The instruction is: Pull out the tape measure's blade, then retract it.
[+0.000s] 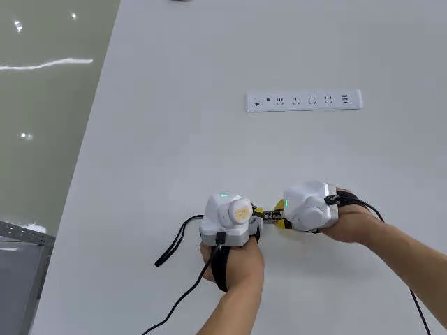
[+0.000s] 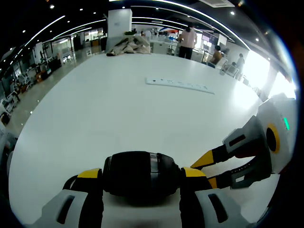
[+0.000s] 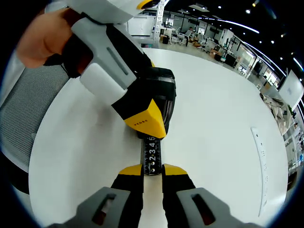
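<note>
The black tape measure [image 2: 138,166] lies on the white table, and my left gripper [image 2: 142,174] is shut on its case. A short length of the blade [image 3: 152,153], with black numerals, comes out of the case [image 3: 160,99]. My right gripper [image 3: 152,170] is shut on the blade's end. In the head view the left gripper [image 1: 255,220] and the right gripper [image 1: 279,214] nearly touch near the table's front, with a little blade [image 1: 268,216] between them. The case is mostly hidden there.
A white power strip [image 1: 304,100] lies further back on the table [image 1: 209,125]. A black cable [image 1: 174,243] trails left from the left gripper. The table's left edge drops to a green floor [image 1: 42,105]. People [image 2: 188,40] stand far behind.
</note>
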